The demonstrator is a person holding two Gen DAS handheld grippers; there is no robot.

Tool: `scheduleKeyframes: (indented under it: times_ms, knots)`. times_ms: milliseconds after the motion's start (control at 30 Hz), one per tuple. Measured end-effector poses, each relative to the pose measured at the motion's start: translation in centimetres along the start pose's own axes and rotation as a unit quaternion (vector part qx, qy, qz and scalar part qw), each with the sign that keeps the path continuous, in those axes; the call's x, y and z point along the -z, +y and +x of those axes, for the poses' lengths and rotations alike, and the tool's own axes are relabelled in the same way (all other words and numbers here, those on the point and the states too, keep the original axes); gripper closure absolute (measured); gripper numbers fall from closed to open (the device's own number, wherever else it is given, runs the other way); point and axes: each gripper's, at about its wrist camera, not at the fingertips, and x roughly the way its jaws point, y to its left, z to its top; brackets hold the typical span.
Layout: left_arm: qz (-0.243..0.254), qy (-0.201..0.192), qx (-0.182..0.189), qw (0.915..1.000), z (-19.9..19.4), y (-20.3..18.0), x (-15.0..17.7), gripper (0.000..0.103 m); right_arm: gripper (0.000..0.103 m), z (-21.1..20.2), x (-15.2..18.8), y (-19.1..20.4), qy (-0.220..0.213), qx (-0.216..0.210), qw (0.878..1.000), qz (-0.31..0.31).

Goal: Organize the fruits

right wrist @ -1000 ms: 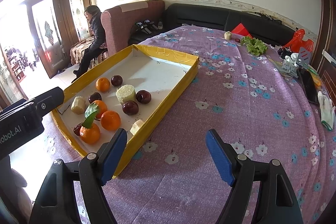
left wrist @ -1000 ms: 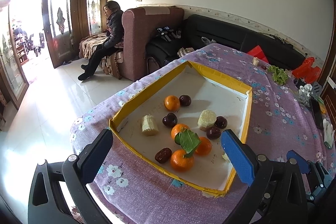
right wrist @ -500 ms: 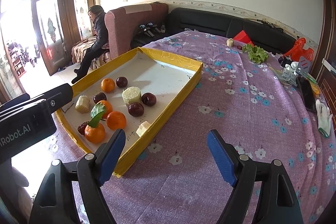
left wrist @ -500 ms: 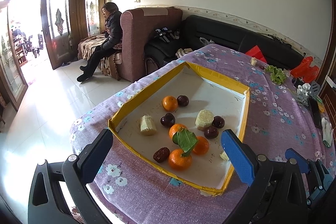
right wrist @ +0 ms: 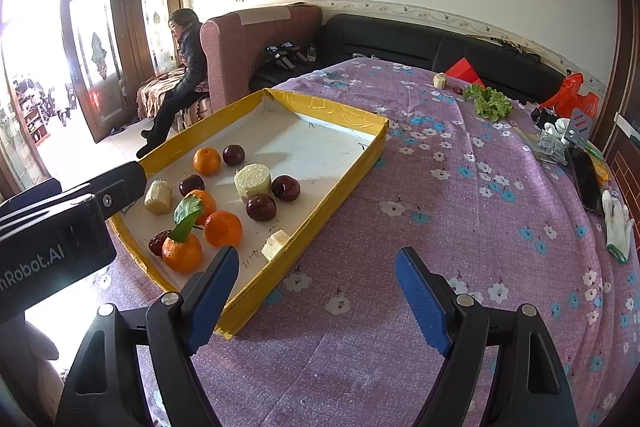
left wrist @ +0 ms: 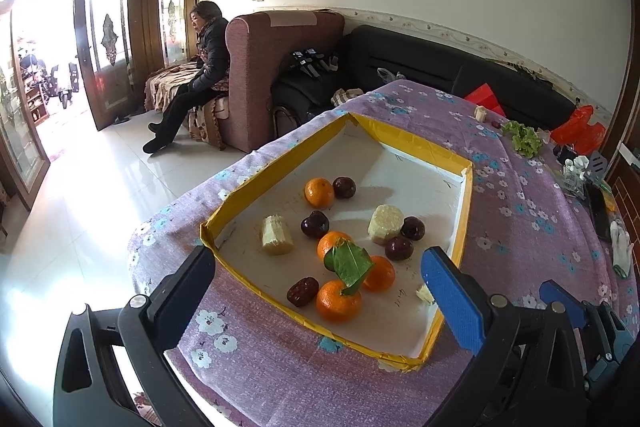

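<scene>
A yellow-rimmed white tray (left wrist: 404, 139) (right wrist: 332, 107) lies on the purple flowered tablecloth. In it are several oranges, one with a green leaf (left wrist: 339, 301) (right wrist: 182, 253), several dark red plums (left wrist: 315, 224) (right wrist: 261, 207), a red date (left wrist: 302, 291), and pale sugarcane pieces (left wrist: 276, 235) (right wrist: 252, 181). My left gripper (left wrist: 320, 287) is open and empty, hovering above the tray's near edge. My right gripper (right wrist: 316, 287) is open and empty, over the cloth just right of the tray's near corner.
At the table's far right lie lettuce (right wrist: 490, 101), a sugarcane piece (right wrist: 439, 80), a red bag (right wrist: 572, 95), a phone (right wrist: 586, 179) and a white glove (right wrist: 616, 223). A person (left wrist: 196, 75) sits on an armchair beyond the table's left edge. A black sofa (left wrist: 420, 67) stands behind the table.
Both grippers have drifted slightly; the tray and fruits sit a little differently in each view. Both stay open and empty. No fruit has moved.
</scene>
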Motion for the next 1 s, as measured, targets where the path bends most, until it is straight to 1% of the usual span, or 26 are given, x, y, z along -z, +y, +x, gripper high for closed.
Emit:
scheduleKeyframes:
  times_ms: [433,733,1000]
  knots:
    - [0.000,0.002,0.003,1.0000,0.15,0.09,0.16,0.000,0.018,0.03,0.02,0.06,-0.001,0.000,1.000,-0.001]
    - [0.002,0.002,0.012,0.9999,0.19,-0.04,0.37,0.000,0.018,0.24,0.22,0.26,-0.001,0.001,1.000,-0.002]
    - [-0.004,-0.005,0.013,0.9999,-0.14,0.22,0.18,0.000,0.017,0.20,0.24,0.12,-0.002,-0.001,1.000,0.000]
